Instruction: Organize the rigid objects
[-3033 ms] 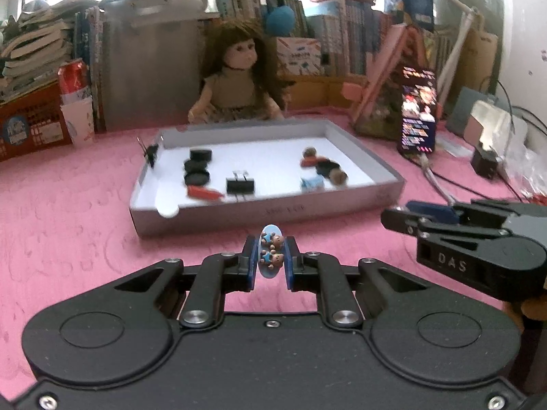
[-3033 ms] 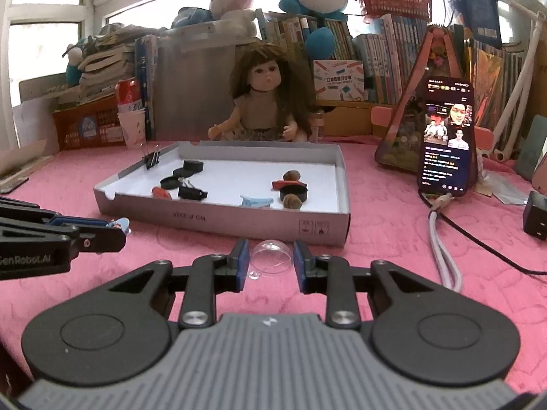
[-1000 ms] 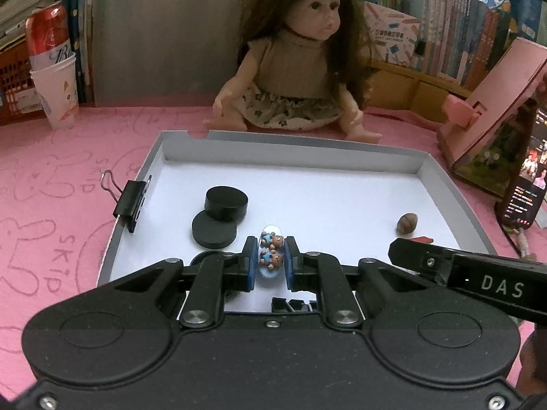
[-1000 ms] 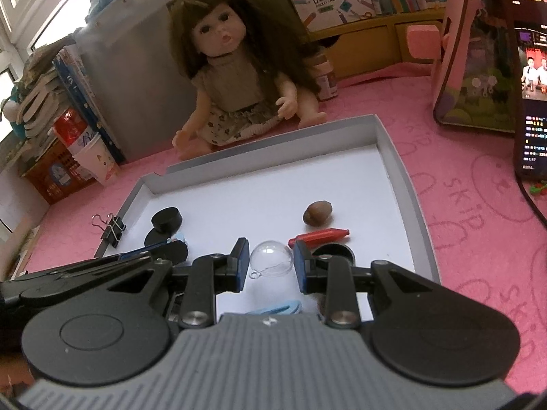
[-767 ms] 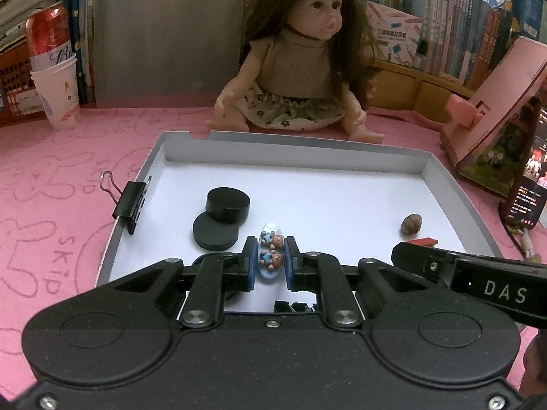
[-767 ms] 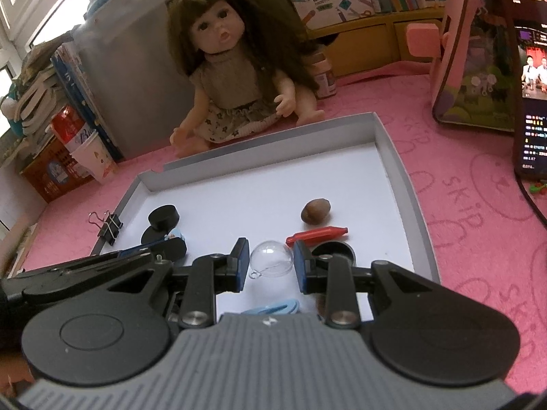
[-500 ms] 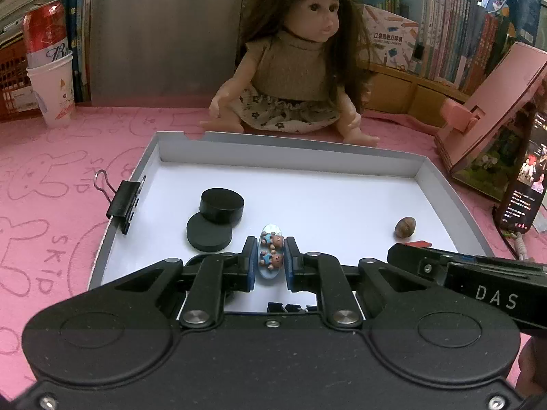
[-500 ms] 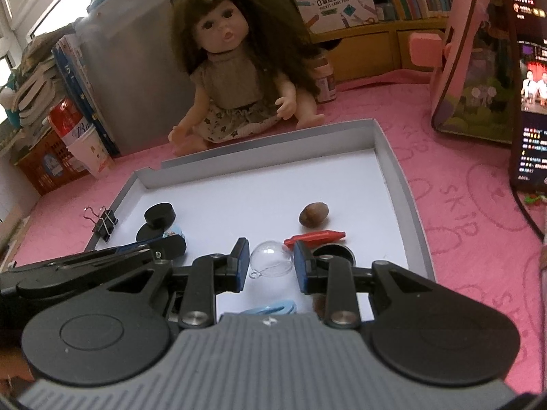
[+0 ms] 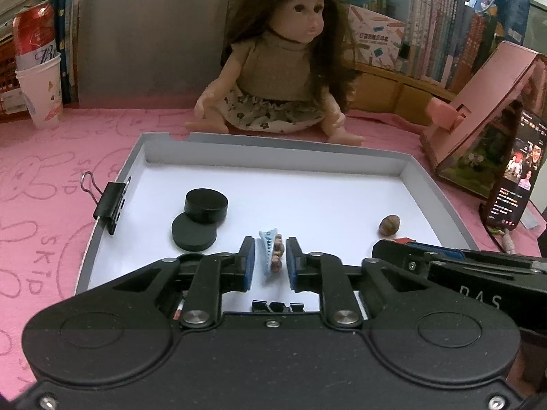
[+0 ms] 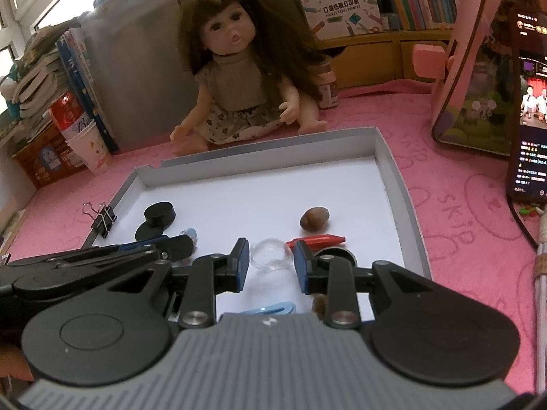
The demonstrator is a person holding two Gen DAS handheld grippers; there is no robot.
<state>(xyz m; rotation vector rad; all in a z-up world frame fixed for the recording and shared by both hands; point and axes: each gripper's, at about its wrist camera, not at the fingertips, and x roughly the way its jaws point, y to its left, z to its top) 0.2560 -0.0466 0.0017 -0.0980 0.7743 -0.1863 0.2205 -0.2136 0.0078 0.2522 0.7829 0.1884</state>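
Observation:
My left gripper (image 9: 270,259) hangs over the near middle of the white tray (image 9: 273,145). Its jaws are opening, and the light-blue hair clip with small bears (image 9: 268,249) stands tilted and loose between them, with a gap on each side. My right gripper (image 10: 271,259) is over the same tray (image 10: 393,171), to the right. A clear plastic dome (image 10: 271,254) rests on the tray floor between its pads, which stand just off it. Each gripper's fingers reach into the other's view.
In the tray lie two black discs (image 9: 201,213), a brown nut (image 9: 389,224), a red crayon-like piece (image 10: 316,241), a black ring (image 10: 333,253) and a blue clip (image 10: 270,308). A binder clip (image 9: 109,206) grips the left wall. A doll (image 9: 283,68) and a phone (image 10: 528,109) stand beyond on the pink cloth.
Both grippers moved from in front of the tray to above it. The left jaws have just parted and the hair clip tipped sideways. The right jaws widened a little around the dome.

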